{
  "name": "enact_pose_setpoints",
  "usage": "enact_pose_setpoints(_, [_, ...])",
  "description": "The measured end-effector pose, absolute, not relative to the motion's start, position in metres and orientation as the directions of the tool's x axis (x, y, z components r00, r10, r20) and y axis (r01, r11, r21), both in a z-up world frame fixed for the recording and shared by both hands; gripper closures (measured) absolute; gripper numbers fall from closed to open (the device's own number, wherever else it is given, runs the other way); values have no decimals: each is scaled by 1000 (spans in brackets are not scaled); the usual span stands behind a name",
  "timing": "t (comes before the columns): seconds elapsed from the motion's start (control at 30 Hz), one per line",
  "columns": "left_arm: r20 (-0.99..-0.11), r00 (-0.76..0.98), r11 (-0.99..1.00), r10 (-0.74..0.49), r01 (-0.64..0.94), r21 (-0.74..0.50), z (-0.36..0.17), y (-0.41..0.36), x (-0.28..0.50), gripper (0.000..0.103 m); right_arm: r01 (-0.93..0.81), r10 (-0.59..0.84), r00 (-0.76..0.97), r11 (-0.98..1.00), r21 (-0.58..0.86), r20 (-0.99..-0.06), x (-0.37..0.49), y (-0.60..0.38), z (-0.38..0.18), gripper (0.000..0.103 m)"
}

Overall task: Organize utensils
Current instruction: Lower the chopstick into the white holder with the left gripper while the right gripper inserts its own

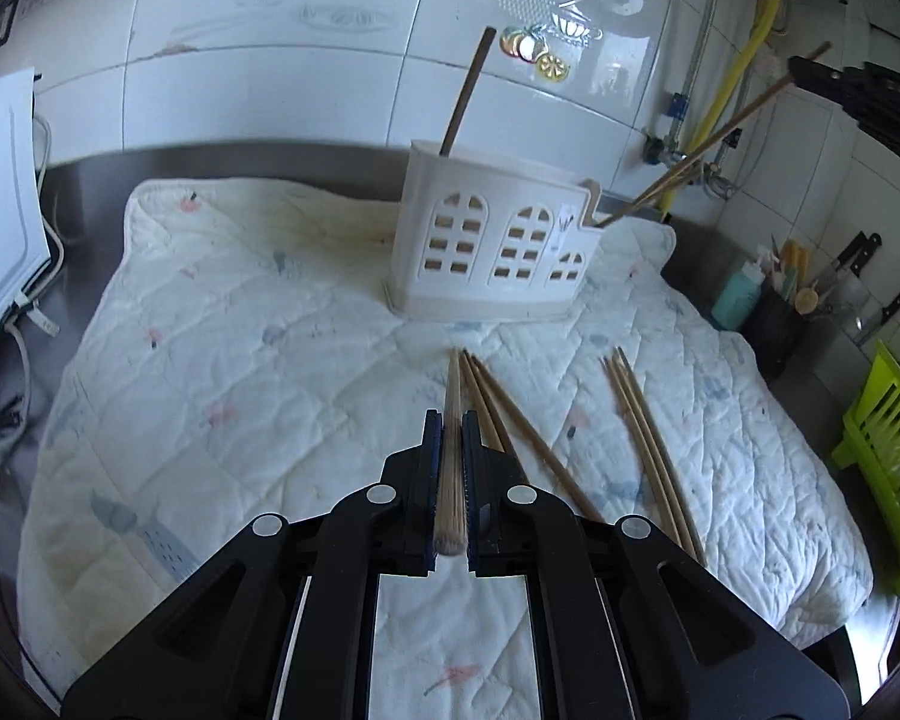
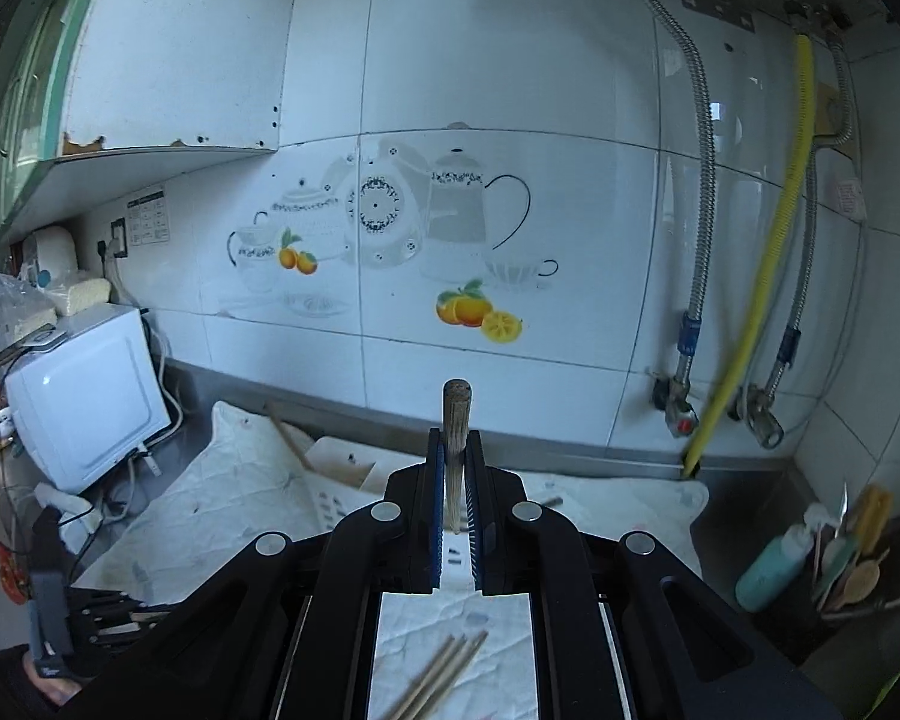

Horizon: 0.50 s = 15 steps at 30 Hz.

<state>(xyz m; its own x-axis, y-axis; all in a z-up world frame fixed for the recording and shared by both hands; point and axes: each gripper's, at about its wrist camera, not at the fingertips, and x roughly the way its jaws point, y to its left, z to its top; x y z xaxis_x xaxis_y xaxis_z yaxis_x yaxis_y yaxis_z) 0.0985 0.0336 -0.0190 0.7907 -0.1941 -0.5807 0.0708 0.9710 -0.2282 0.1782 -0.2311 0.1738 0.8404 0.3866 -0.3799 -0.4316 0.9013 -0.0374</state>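
In the left wrist view my left gripper [image 1: 450, 420] is shut on a wooden chopstick [image 1: 452, 450] that points toward the white utensil holder [image 1: 492, 252] on the quilted cloth [image 1: 240, 330]. More chopsticks lie loose beside it [image 1: 510, 426] and to the right [image 1: 648, 426]. A dark chopstick [image 1: 468, 90] stands in the holder. My right gripper [image 1: 810, 69] at the upper right holds a chopstick [image 1: 708, 144] slanting into the holder's right compartment. In the right wrist view the right gripper [image 2: 455, 438] is shut on that chopstick [image 2: 456, 420], above the holder [image 2: 342, 468].
A white microwave [image 2: 84, 396] stands at the left. A black pot with spoons and knives [image 1: 780, 324], a teal bottle [image 1: 738, 294] and a green rack [image 1: 888, 438] stand at the right. Pipes and a yellow hose [image 2: 768, 252] run down the tiled wall.
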Motion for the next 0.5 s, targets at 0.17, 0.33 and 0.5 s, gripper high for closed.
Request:
enact_pose_setpoints(0.17, [-548, 815, 974, -188, 84, -208, 4, 39, 104, 98, -413, 364, 831, 910, -29, -421, 222, -214, 164, 96])
enact_pose_setpoints(0.33, [-521, 831, 976, -194, 110, -189, 28, 39, 110, 98, -402, 348, 801, 916, -7, -487, 256, -203, 141, 96])
enact_pose_setpoints(0.5, [-501, 841, 977, -204, 139, -163, 46, 35, 116, 98, -400, 337, 786, 916, -12, -519, 269, -199, 124, 95])
